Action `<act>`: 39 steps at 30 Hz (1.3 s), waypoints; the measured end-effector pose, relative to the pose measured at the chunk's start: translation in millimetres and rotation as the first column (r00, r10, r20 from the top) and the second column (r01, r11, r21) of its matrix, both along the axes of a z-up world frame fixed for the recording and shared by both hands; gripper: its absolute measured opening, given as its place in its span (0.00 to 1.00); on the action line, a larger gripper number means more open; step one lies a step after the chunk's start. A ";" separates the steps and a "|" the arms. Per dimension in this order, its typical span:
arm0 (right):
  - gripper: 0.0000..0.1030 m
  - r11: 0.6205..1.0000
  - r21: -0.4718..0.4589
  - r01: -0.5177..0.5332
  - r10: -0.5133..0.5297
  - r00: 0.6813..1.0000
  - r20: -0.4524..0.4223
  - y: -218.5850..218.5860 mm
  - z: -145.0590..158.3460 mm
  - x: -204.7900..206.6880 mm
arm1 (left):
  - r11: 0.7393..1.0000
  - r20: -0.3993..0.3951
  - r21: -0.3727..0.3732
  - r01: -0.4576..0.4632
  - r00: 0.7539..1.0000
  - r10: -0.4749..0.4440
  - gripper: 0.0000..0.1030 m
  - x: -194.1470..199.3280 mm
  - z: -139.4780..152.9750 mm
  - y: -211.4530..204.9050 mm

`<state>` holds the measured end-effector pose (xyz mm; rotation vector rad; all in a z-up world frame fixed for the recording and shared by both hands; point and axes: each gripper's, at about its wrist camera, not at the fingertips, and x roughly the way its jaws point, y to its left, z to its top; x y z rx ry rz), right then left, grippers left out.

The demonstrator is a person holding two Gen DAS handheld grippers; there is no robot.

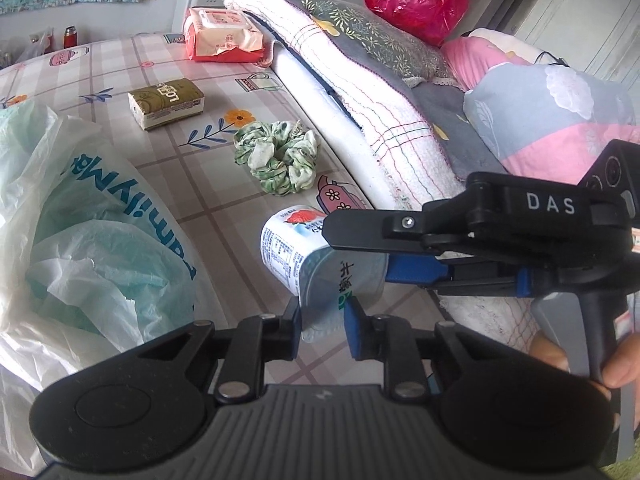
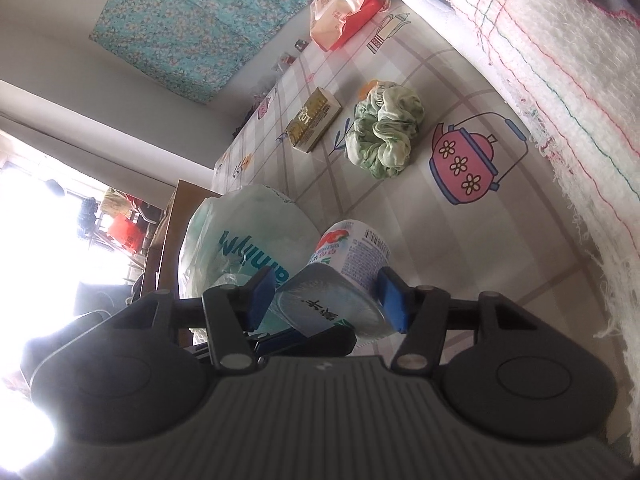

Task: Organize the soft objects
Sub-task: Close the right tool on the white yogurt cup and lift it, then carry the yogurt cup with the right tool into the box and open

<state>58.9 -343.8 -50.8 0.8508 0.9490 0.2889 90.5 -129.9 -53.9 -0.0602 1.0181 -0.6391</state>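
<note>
Cup axis: the yogurt cup (image 1: 320,256) is tilted, its foil lid end toward both claws and its strawberry-printed base pointing away over the table (image 1: 168,184).
Cup place: between the blue pads of both claws, held above the table.
Right claw: the right claw (image 2: 326,300) is clamped on the cup near its lid rim, one pad on each side.
Left claw: the left claw (image 1: 322,322) has its pads either side of the cup's lower lid edge; whether they press it I cannot tell.
Left view only: shows the right claw (image 1: 400,256) coming in from the right with a hand (image 1: 584,356) on its trigger, plus the red bag (image 1: 420,0) and folded bedding (image 1: 400,92) beyond.
Right view only: shows the cup's flat foil lid (image 2: 332,308) face-on, and the bright window far to the left.
Bag: a white-and-green plastic bag (image 1: 80,232) lies left of the left claw, its mouth open; its contents are not discernible.
Ahead of the claws: green scrunchie (image 1: 278,156), then a gold tissue pack (image 1: 166,102), then an orange wipes pack (image 1: 224,34), all apart from each other on the table.
</note>
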 end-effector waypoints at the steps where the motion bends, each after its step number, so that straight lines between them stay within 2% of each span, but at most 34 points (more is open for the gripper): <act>1: 0.54 1.000 -0.003 0.000 0.000 1.000 0.004 0.6 3.5 -1.3 | 1.000 0.012 -0.003 0.000 1.000 0.000 0.23 -2.4 4.2 1.3; 6: 0.54 0.999 -0.025 -0.025 0.026 0.998 0.050 9.8 31.7 -4.2 | 0.999 0.099 -0.024 -0.029 0.995 0.032 0.23 -15.7 33.8 16.9; 10: 0.54 0.994 -0.056 -0.089 0.095 0.987 0.126 33.4 67.5 1.7 | 0.994 0.215 -0.025 -0.106 0.971 0.109 0.24 -30.6 69.4 46.5; 13: 0.54 0.984 -0.076 -0.162 0.174 0.967 0.185 62.6 95.7 12.3 | 0.980 0.295 -0.026 -0.195 0.935 0.194 0.24 -42.1 96.1 78.9; 15: 0.55 0.968 -0.094 -0.233 0.249 0.941 0.229 92.1 117.0 22.2 | 0.965 0.332 -0.025 -0.262 0.908 0.255 0.24 -48.6 110.6 104.0; 19: 0.55 0.909 -0.126 -0.398 0.417 0.865 0.277 165.4 151.4 46.3 | 0.905 0.366 -0.015 -0.425 0.840 0.400 0.24 -63.0 134.8 163.0; 24: 0.55 0.781 -0.148 -0.607 0.624 0.745 0.237 269.5 167.5 74.1 | 0.805 0.280 -0.002 -0.593 0.773 0.570 0.25 -74.9 138.9 238.0; 27: 0.55 0.684 -0.147 -0.715 0.730 0.666 0.154 335.1 159.7 86.3 | 0.753 0.164 0.016 -0.658 0.744 0.647 0.27 -73.4 127.4 279.2; 31: 0.56 0.585 -0.134 -0.800 0.808 0.589 0.010 402.5 133.4 94.4 | 0.709 0.000 0.035 -0.705 0.709 0.705 0.27 -69.1 100.0 324.7; 33: 0.56 0.554 -0.105 -0.826 0.824 0.562 -0.070 428.0 116.9 98.6 | 0.699 -0.082 0.031 -0.715 0.695 0.714 0.26 -71.6 86.6 344.9; 35: 0.56 0.541 -0.066 -0.839 0.823 0.543 -0.163 444.3 96.6 102.0 | 0.681 -0.119 0.017 -0.732 0.675 0.728 0.29 -76.6 76.6 359.7; 39: 0.55 0.531 -0.040 -0.846 0.809 0.520 -0.275 470.2 63.7 112.8 | 0.642 -0.075 0.033 -0.766 0.639 0.765 0.31 -72.8 72.7 378.2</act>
